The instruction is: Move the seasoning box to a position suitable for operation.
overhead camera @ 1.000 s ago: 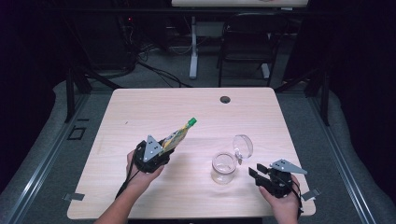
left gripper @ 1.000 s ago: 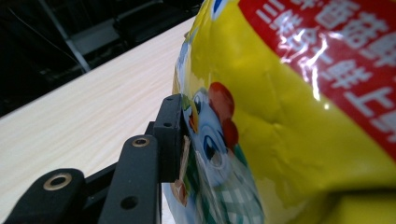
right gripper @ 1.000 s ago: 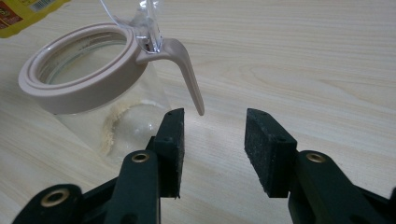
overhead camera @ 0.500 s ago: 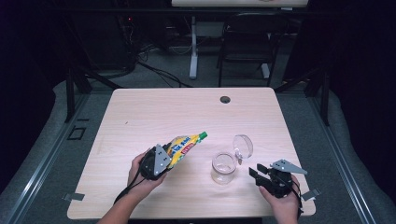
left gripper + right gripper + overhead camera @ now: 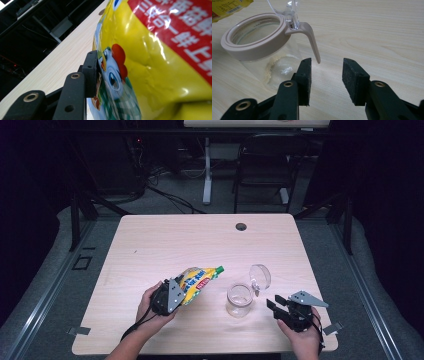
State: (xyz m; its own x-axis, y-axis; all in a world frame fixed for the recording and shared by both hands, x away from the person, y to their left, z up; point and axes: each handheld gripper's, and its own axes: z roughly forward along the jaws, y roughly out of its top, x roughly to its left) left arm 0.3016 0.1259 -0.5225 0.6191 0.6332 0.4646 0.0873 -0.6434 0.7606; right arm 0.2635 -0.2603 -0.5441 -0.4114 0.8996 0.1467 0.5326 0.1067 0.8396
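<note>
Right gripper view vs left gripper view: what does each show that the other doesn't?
Right gripper view: clear glass jar with a beige plastic rim, its clear lid flipped up, its beige lever hanging near the open right claw, nothing between the jaws.
Left gripper view: close-up of the yellow snack bag's cartoon chicken print and red label, with the left claw's pad pressed on it.
Shared: light wooden table and that bag.

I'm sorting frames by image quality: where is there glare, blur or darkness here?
High view: table evenly lit, the room behind nearly black. Left gripper view: white glare streaks on the pouch, near print soft. Right gripper view: sharp on the jar, its clear lid glinting.
</note>
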